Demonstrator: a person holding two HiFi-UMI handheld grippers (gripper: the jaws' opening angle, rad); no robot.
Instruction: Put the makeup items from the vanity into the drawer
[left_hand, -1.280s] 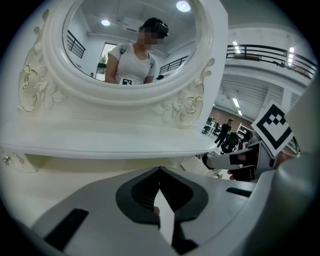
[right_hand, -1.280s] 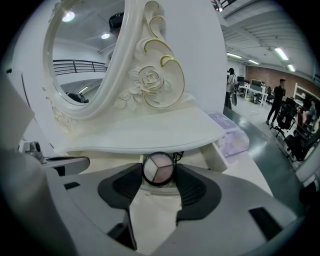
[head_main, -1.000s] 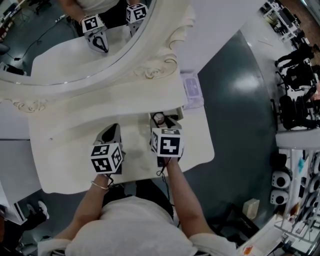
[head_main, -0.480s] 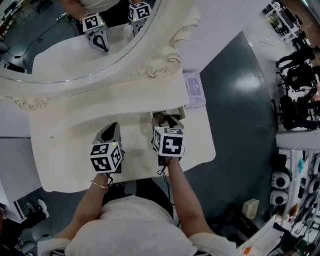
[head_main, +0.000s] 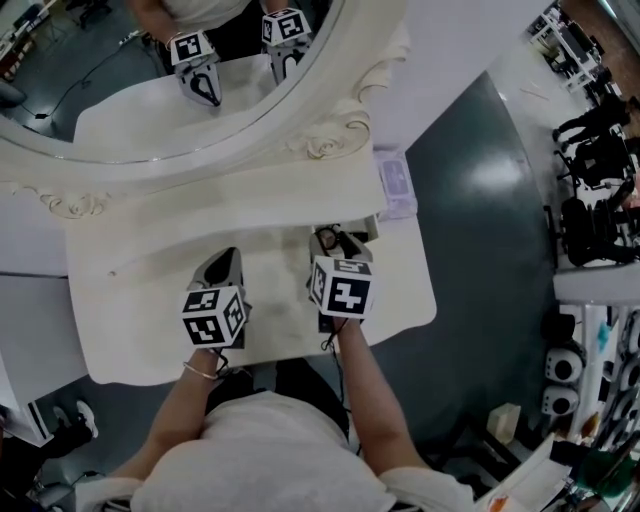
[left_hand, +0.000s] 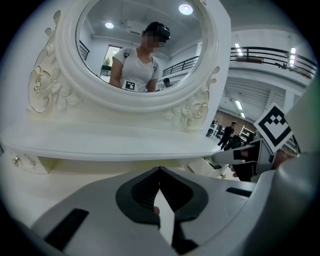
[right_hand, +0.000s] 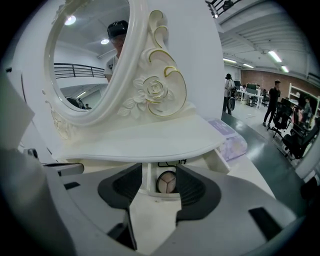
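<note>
Right gripper (right_hand: 159, 169) barely shifted; fingers stayed apart, compact (right_hand: 166, 182) lay just beyond them in drawer (right_hand: 146, 178), probably released. Left gripper (left_hand: 159, 172) fingers together, empty.

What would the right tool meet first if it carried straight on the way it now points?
Most likely the round compact lying in the open drawer under the vanity shelf: it sits straight ahead between the open jaws of the right tool. Depth is unclear, so the drawer's front edge might come first.
</note>
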